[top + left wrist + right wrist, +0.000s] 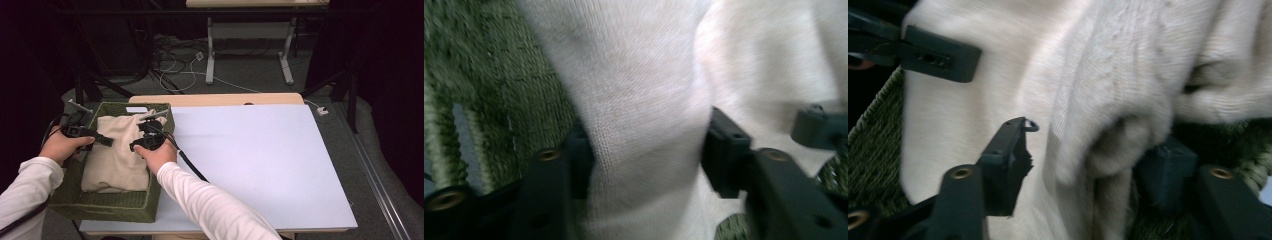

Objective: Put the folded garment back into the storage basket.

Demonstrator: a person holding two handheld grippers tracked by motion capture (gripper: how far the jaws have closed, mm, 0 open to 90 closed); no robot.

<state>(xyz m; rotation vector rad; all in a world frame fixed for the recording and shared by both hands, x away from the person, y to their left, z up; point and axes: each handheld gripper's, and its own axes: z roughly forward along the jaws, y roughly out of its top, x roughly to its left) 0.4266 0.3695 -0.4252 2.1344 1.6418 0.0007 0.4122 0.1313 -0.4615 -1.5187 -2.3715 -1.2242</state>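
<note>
High view: the cream sweater is seen lying in the green basket, both claws parted around folds, so knit could be snagged on withdrawal.

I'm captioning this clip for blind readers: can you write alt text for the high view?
A person's two hands hold the left gripper and right gripper over a cream knitted garment lying in a green woven basket at the left edge of a white table.

Grey carpet floor with loose cables (dim room), second desk's white legs behind.
</note>
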